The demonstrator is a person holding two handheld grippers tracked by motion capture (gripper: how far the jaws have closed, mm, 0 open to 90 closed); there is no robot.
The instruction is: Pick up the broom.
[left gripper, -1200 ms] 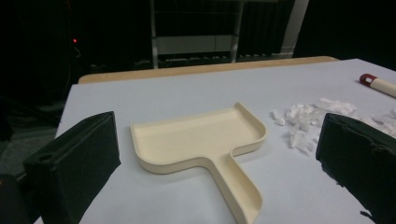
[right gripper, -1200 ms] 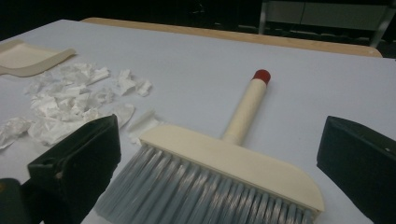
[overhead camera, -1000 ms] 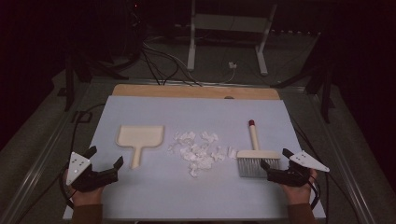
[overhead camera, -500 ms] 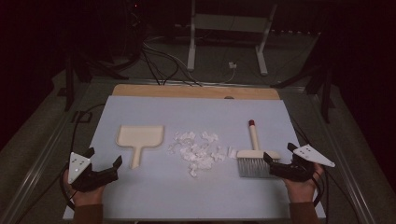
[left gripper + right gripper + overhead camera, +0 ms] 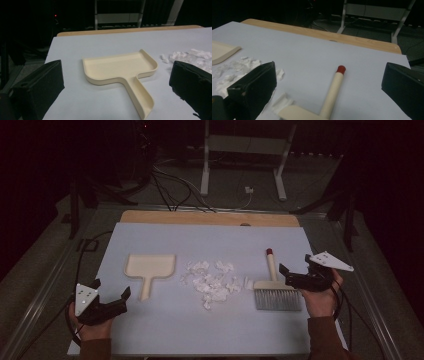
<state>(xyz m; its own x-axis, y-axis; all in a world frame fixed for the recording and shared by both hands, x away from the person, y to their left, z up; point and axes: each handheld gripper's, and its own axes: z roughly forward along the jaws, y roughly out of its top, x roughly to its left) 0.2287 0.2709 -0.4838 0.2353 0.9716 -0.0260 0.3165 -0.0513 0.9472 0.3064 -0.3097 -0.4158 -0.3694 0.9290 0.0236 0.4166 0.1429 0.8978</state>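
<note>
Both of my grippers are released, left gripper (image 5: 114, 301) short of the dustpan (image 5: 149, 269) handle, right gripper (image 5: 290, 276) beside the brush (image 5: 276, 289), so I judge a careless sweep could scatter the paper scraps (image 5: 212, 282) across the worktop (image 5: 165, 335).

You are looking at a pale sheet (image 5: 165, 335) lying over a wooden tabletop (image 5: 210, 217). Beyond it, 2 white stand legs (image 5: 205, 165) and dark cables (image 5: 170, 185) are resting on the floor.
</note>
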